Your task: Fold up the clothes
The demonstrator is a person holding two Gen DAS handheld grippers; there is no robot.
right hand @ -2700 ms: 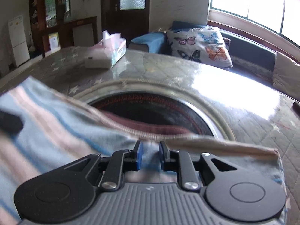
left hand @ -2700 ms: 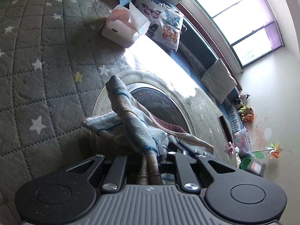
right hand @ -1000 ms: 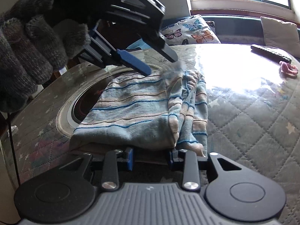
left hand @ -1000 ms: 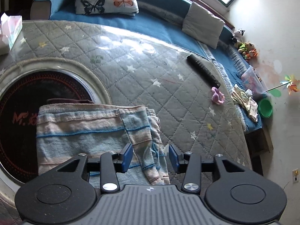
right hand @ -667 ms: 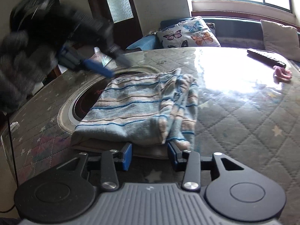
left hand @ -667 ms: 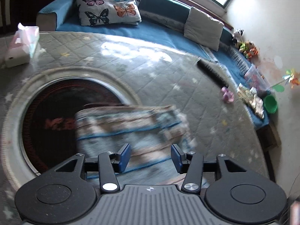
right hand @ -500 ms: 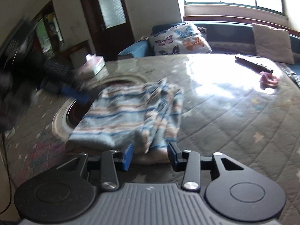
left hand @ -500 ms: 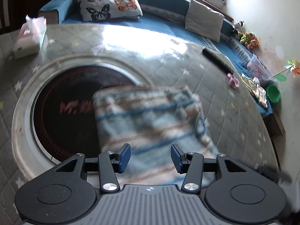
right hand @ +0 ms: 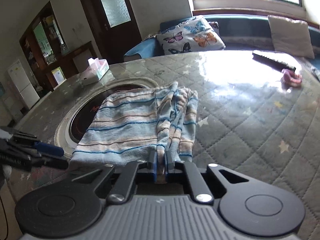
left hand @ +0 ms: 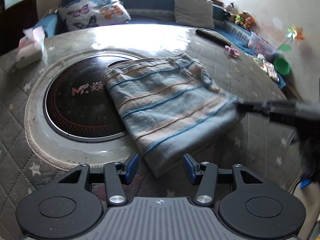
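Observation:
A folded blue-and-tan striped cloth lies flat on the quilted table, partly over a round black hotplate. My left gripper hangs open just short of the cloth's near corner, with nothing between its fingers. In the right wrist view the cloth has a bunched fold along its right side, and my right gripper is shut on that fold's near edge. The right gripper shows blurred in the left wrist view, pinching the cloth's right corner. One blue pad of the left gripper shows at the left.
A tissue box stands at the table's far left. A black remote and a small pink item lie at the far right. A bench with a butterfly pillow runs behind the table; a green bowl sits off its right edge.
My right gripper has shut on the cloth's bunched near edge. My left gripper has let go of the cloth, drawn back from it and stays open.

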